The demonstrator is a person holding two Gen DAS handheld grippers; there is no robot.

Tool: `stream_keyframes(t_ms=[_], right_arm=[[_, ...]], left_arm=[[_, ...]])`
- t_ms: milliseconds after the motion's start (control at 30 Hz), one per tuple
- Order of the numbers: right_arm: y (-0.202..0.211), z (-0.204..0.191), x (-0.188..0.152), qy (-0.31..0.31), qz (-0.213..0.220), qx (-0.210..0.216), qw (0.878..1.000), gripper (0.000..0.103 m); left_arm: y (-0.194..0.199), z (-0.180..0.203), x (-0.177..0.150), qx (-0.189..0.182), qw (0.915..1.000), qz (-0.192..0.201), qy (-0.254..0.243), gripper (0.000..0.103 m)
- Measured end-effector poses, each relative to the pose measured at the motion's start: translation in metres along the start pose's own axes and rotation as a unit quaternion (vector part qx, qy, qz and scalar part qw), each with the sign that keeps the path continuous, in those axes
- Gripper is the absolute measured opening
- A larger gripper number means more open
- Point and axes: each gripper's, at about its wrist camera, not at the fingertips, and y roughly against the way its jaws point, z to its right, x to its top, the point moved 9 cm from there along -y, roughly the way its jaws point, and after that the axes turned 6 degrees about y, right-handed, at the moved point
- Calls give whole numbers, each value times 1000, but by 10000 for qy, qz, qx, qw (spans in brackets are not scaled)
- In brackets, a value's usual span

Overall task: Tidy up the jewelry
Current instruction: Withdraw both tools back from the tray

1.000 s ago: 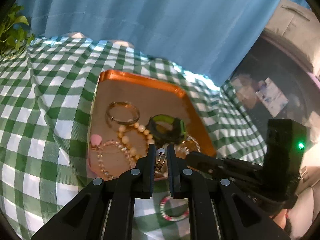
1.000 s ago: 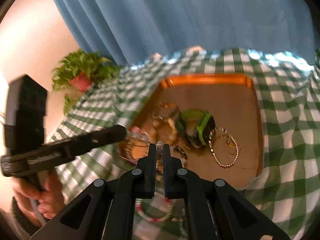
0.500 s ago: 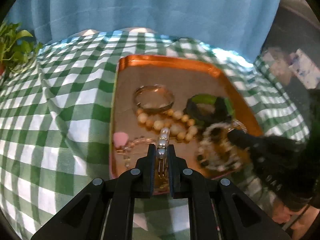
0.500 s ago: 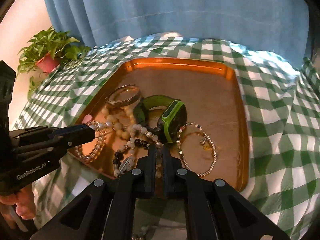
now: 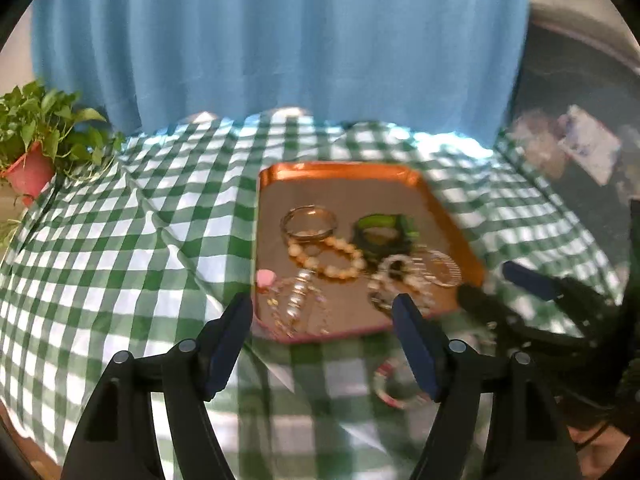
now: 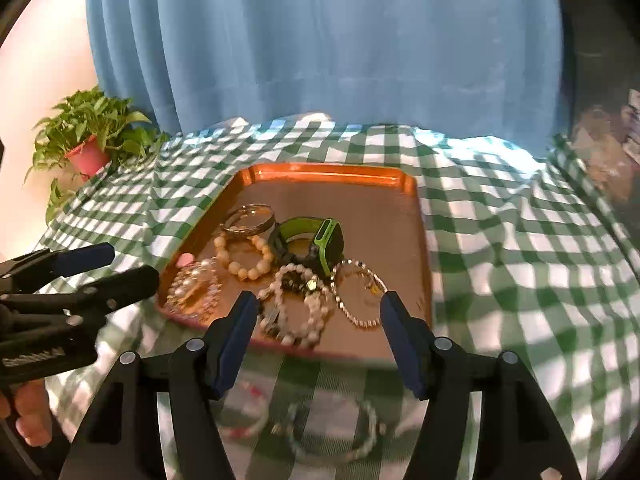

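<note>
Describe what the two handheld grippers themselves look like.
Both are matte black plastic. The left gripper and right gripper each have two angled fingers with dark blue pads and round silver rivets at the joints. Seen from the right camera, the left one carries small white lettering, too blurred to read, and a bare hand holds it.

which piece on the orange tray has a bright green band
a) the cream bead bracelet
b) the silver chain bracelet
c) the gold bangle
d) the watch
d: the watch in the middle of the orange tray has a bright green strap and case edge, while the gold bangle is metallic, the cream bead bracelet is pale beads, and the silver chain bracelet is a thin light chain.
</note>
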Motion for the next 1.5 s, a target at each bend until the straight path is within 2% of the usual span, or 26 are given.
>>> stream_keyframes(t_ms=[167, 300, 467, 567, 700, 800, 933, 1033, 1167, 1300, 1500], right_arm=[[65, -13, -2, -216, 251, 31, 9994, 70], [120, -30, -9, -187, 455, -65, 9988, 76], [187, -51, -16, -45, 732, -184, 9971, 77], [220, -56, -22, -249, 918, -151, 9954, 77], [251, -65, -32, -285, 963, 13, 9949, 77], [273, -68, -37, -352, 1052, 62, 9938, 77], [303, -69, -46, -418, 1165, -34, 9923, 77], [309, -72, -56, -322, 1041, -57, 9940, 77], [305, -74, -66, -163, 985, -166, 9949, 77], [293, -81, -79, -76, 813, -70, 9966, 77], [287, -86, -77, 7, 842, -75, 9964, 79]], left_arm=[[78, 18, -13, -69, 9996, 272, -54, 74], [127, 23, -30, -14, 9996, 296, -24, 74], [188, 26, -52, -7, 9988, 367, 314, 75], [218, 29, -64, 147, 9987, 449, 208, 75], [255, 39, -74, 326, 9970, 695, -31, 75], [280, 50, -80, 156, 9967, 794, -91, 75], [297, 57, -88, 133, 9967, 782, -172, 76], [302, 58, -91, 262, 9960, 813, -244, 77], [298, 59, -97, 286, 9966, 722, -282, 78], [289, 64, -101, 269, 9967, 655, -391, 78], [268, 66, -102, 240, 9976, 492, -426, 78]])
